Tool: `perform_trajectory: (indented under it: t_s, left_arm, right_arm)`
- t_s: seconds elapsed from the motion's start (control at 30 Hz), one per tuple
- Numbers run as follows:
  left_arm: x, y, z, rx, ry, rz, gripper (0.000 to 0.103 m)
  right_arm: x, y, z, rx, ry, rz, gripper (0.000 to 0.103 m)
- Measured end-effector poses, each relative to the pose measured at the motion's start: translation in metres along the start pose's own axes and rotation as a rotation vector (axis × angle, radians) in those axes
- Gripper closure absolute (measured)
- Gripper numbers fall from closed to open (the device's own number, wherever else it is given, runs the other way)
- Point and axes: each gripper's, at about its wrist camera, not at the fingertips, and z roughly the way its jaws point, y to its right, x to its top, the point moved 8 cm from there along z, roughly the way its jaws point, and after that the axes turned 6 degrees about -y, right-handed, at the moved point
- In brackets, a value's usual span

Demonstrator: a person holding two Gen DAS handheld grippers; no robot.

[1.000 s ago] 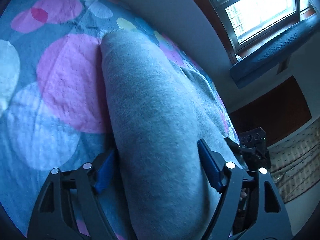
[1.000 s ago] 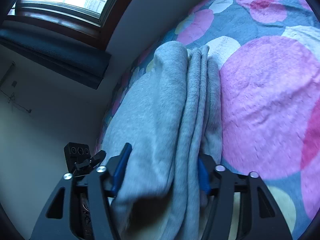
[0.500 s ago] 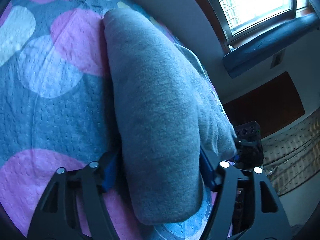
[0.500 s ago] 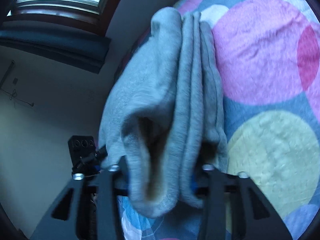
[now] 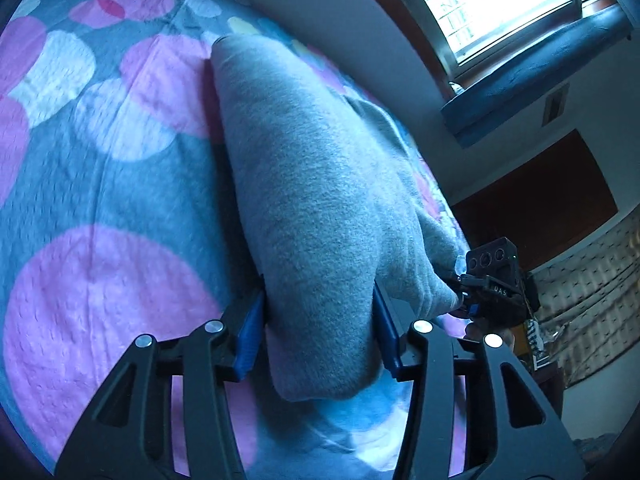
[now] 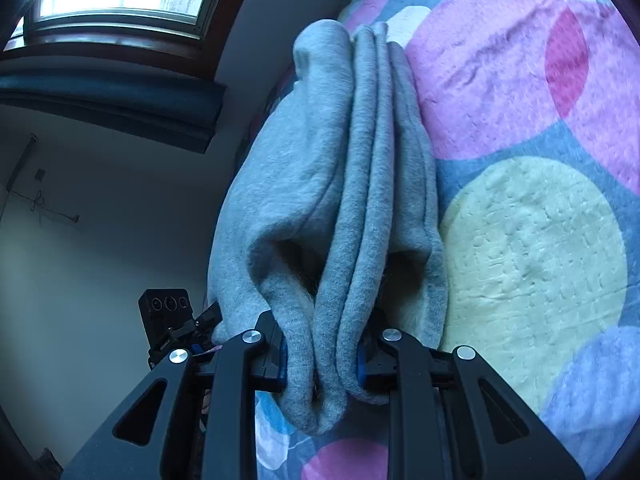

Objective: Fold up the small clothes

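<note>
A folded grey fleece garment (image 5: 312, 184) lies lengthwise on a bedspread (image 5: 100, 200) with pink, white and yellow circles. My left gripper (image 5: 318, 320) has one near end of it between its blue pads; the jaws are closing and both pads touch the cloth. In the right wrist view the garment (image 6: 352, 160) shows several stacked layers. My right gripper (image 6: 322, 356) is closing on those layers, and they bunch between its pads. Each gripper shows in the other's view: the right gripper (image 5: 492, 284) at the far corner, the left gripper (image 6: 168, 320) at lower left.
The bedspread (image 6: 532, 240) stretches out beside the garment. A bright window (image 5: 500, 4) with a dark blue sill sits in the pale wall behind the bed. A dark wooden door (image 5: 532, 200) and a patterned curtain (image 5: 592, 300) stand beyond the bed's edge.
Both pairs of jaws have narrowed onto the garment's near edge. That edge now bunches and hangs in the grippers. The bedspread pattern has slid past in both views.
</note>
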Motion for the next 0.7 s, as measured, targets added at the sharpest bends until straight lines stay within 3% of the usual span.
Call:
perform_trajectory:
  t_s: [0.2,0.4,0.47,0.6,0.67,0.7]
  left_arm:
    - [0.002,0.000,0.002,0.003,0.011,0.022,0.055]
    - [-0.009,0.002,0.001,-0.012,-0.003,0.000,0.041]
    - [-0.016,-0.001,0.005,-0.028,-0.027,-0.018,0.041]
    - [-0.026,-0.004,0.008,-0.013,-0.045,0.000,0.051]
    - [-0.025,-0.005,0.009,0.002,-0.048,0.006,0.055]
    - [-0.025,-0.006,0.011,0.012,-0.047,0.015,0.056]
  right_arm:
    - [-0.008,0.011,-0.004,0.035,0.002,0.014,0.078]
    - [-0.018,0.007,-0.018,0.008,0.026,-0.008,0.045]
    - [-0.023,0.001,-0.023,0.008,0.036,-0.027,0.034]
    - [-0.029,0.001,-0.022,-0.044,0.028,-0.058,0.040]
    - [-0.030,0.008,-0.020,-0.116,0.019,-0.059,0.061]
    - [-0.030,0.011,-0.020,-0.119,0.018,-0.054,0.064]
